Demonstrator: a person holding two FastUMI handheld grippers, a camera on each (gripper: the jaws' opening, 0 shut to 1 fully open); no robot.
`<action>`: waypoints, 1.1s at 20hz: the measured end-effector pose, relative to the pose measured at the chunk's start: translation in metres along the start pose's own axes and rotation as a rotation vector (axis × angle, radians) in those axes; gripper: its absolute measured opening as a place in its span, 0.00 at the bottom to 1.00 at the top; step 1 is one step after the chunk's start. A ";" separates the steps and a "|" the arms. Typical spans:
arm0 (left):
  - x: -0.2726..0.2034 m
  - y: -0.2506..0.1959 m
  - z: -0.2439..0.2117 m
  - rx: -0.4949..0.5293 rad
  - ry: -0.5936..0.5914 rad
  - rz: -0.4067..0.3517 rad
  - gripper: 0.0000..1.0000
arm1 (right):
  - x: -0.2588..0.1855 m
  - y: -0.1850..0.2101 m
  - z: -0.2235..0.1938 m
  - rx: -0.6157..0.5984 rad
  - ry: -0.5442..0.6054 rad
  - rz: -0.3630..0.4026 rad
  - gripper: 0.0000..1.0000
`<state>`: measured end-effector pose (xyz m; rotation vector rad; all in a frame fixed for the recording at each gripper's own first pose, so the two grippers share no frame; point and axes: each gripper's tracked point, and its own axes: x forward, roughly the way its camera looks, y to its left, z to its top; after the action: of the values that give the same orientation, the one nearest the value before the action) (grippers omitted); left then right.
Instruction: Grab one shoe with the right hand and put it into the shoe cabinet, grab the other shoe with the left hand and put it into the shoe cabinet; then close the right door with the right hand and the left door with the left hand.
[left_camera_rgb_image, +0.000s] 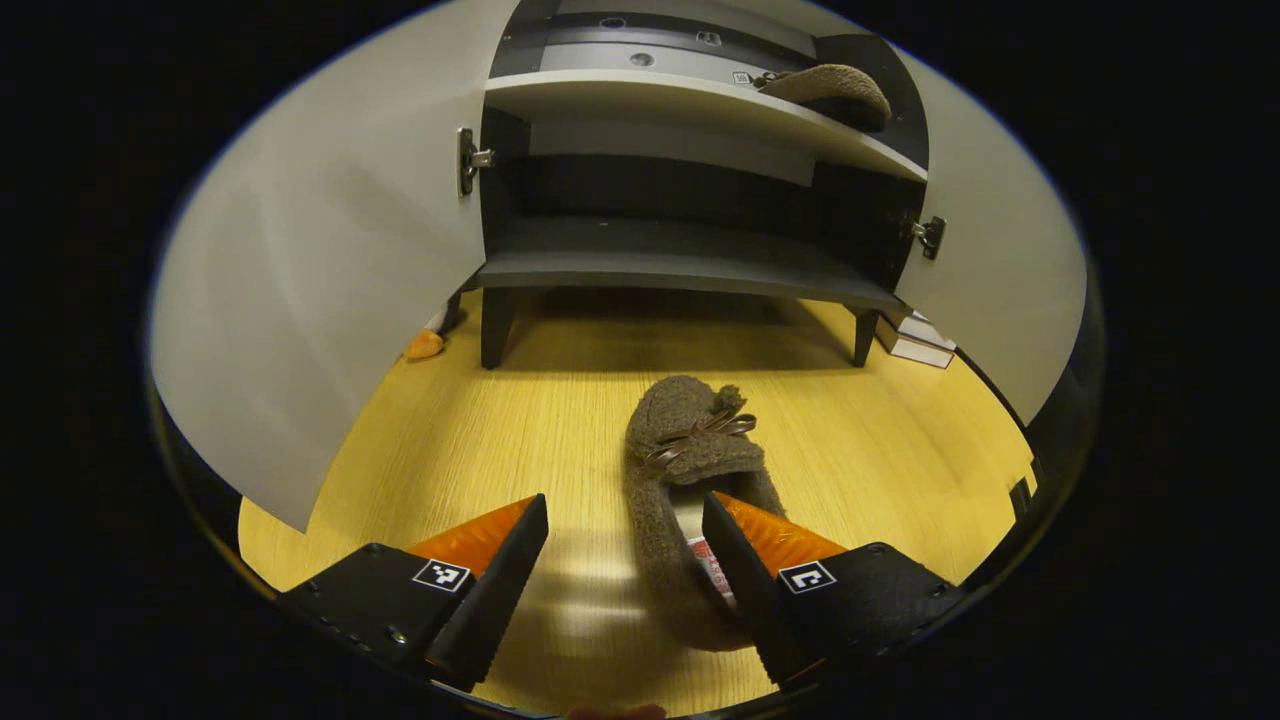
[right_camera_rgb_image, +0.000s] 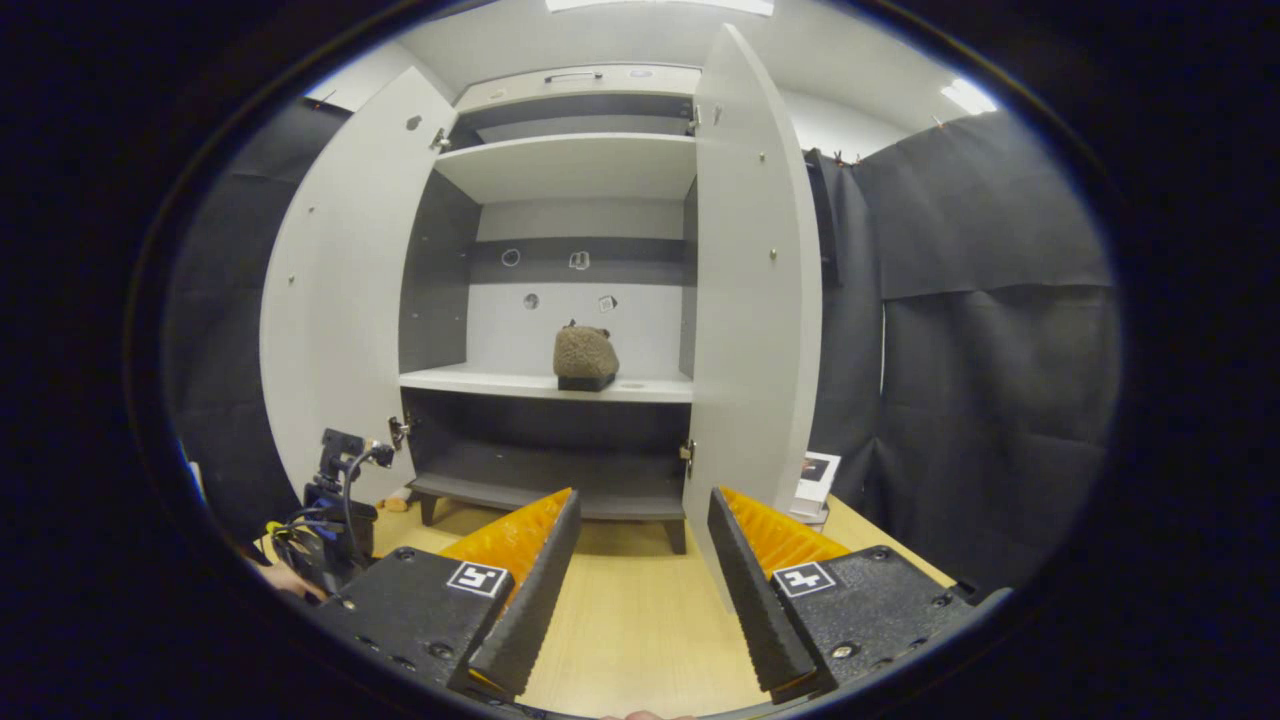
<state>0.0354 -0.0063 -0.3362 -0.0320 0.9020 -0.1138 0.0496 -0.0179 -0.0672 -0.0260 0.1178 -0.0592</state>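
A brown fuzzy shoe with a bow (left_camera_rgb_image: 690, 450) lies on the wooden floor in front of the cabinet, toe toward it. My left gripper (left_camera_rgb_image: 625, 510) is open low over the floor; the shoe's heel end lies between the fingers, close to the right finger (left_camera_rgb_image: 745, 575). The other brown shoe (left_camera_rgb_image: 832, 88) (right_camera_rgb_image: 585, 355) rests on the cabinet's middle white shelf (right_camera_rgb_image: 480, 380). My right gripper (right_camera_rgb_image: 643, 500) is open and holds nothing, back from the cabinet and facing it. Both doors stand open: the left door (left_camera_rgb_image: 320, 280) (right_camera_rgb_image: 340, 300) and the right door (left_camera_rgb_image: 1000, 270) (right_camera_rgb_image: 755, 300).
The dark bottom shelf (left_camera_rgb_image: 680, 262) is bare. White boxes (left_camera_rgb_image: 915, 340) (right_camera_rgb_image: 815, 480) sit by the cabinet's right leg, and a small orange thing (left_camera_rgb_image: 425, 345) by its left leg. The other gripper with its cables (right_camera_rgb_image: 335, 500) shows at lower left. Black cloth (right_camera_rgb_image: 980, 350) hangs on the right.
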 end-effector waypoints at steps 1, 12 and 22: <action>0.004 0.003 -0.004 -0.010 0.010 0.003 0.96 | 0.001 0.000 -0.001 0.000 0.004 -0.001 0.82; 0.042 -0.001 -0.005 -0.068 0.013 -0.037 0.64 | 0.013 -0.001 -0.013 0.002 0.043 -0.018 0.82; 0.037 -0.001 0.013 -0.112 -0.128 0.001 0.00 | 0.016 -0.004 -0.021 -0.016 0.067 -0.022 0.83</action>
<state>0.0683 -0.0119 -0.3570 -0.1417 0.7796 -0.0598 0.0630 -0.0231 -0.0896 -0.0417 0.1853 -0.0808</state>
